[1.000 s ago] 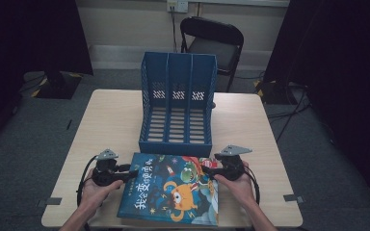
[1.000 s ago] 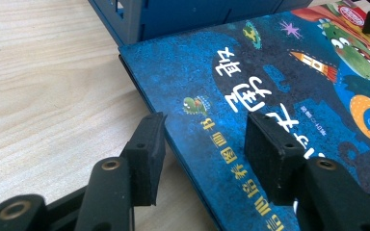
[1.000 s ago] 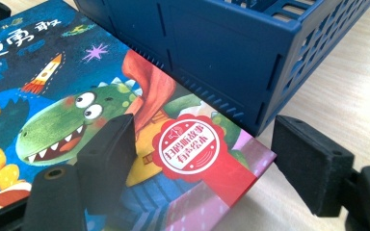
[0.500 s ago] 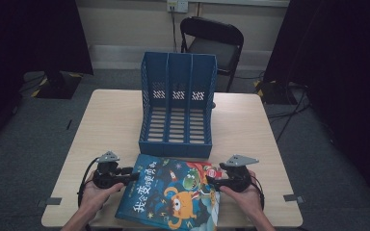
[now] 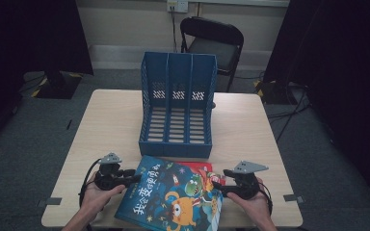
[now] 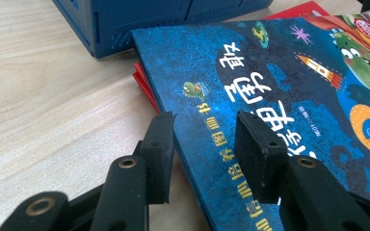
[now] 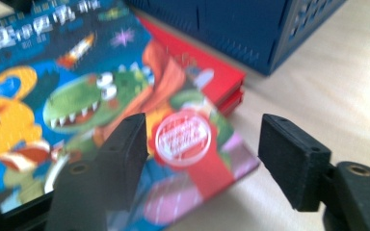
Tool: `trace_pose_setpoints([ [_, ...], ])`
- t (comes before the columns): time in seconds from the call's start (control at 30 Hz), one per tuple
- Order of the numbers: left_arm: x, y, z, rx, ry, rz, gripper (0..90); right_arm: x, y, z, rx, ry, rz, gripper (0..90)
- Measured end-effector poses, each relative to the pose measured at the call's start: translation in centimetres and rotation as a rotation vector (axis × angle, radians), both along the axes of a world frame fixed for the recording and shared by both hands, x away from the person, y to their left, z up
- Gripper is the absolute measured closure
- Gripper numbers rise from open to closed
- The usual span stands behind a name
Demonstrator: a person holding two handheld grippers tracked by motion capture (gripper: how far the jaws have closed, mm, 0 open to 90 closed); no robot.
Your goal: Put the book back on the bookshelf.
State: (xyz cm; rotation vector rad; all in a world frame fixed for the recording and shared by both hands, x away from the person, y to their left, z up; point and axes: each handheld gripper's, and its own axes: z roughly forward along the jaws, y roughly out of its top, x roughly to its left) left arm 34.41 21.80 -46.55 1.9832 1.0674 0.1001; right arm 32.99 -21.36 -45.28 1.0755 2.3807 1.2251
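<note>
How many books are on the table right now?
At least 2: the blue picture book lies between the two grippers at the near edge, and a red book lies under it, against the blue file rack. More may be hidden beneath.

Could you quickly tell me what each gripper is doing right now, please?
Left gripper: open, jaws astride the blue picture book's edge.
Right gripper: open, around the book's corner.

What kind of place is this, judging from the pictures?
Probably an indoor recording room or lab: a plain wooden table on grey carpet, dark curtains at both sides, a folding chair and cables on the floor.
</note>
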Motion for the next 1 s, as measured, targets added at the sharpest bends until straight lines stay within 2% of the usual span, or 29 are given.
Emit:
trace_pose_setpoints([
  [0.1, 0.0, -0.1, 0.0, -0.003, 0.0, -0.002, 59.0, 0.7, 0.9, 0.6, 0.013, -0.019, 0.018, 41.1],
  [0.2, 0.0, -0.1, 0.0, -0.005, -0.003, -0.014, 59.4, 1.6, 2.3, 0.7, 0.001, -0.021, 0.057, 46.6],
  [0.4, 0.0, -0.3, -0.1, -0.007, -0.006, -0.016, 59.4, 2.2, 4.1, 0.0, -0.024, 0.009, 0.12, 47.2],
  [0.43, 0.1, -0.5, -0.1, -0.011, -0.006, -0.014, 59.5, 2.1, 4.1, -0.1, -0.036, 0.013, 0.12, 47.0],
  [0.53, 0.2, -0.9, -0.1, -0.013, -0.006, -0.013, 59.6, 1.8, 3.7, -0.1, -0.03, 0.018, 0.117, 49.2],
  [0.73, 0.7, -1.8, -0.2, 0.006, -0.049, -0.026, 58.7, 1.0, 3.1, -0.1, -0.026, 0.026, 0.103, 50.7],
  [0.9, 0.9, -2.5, -0.4, 0.003, -0.087, -0.045, 55.1, 0.1, 2.6, -0.1, -0.029, 0.026, 0.098, 51.0],
  [1.0, 1.3, -2.9, 0.1, 0.039, -0.051, -0.054, 55.0, -0.3, 2.4, -0.1, -0.028, 0.022, 0.087, 51.2],
])
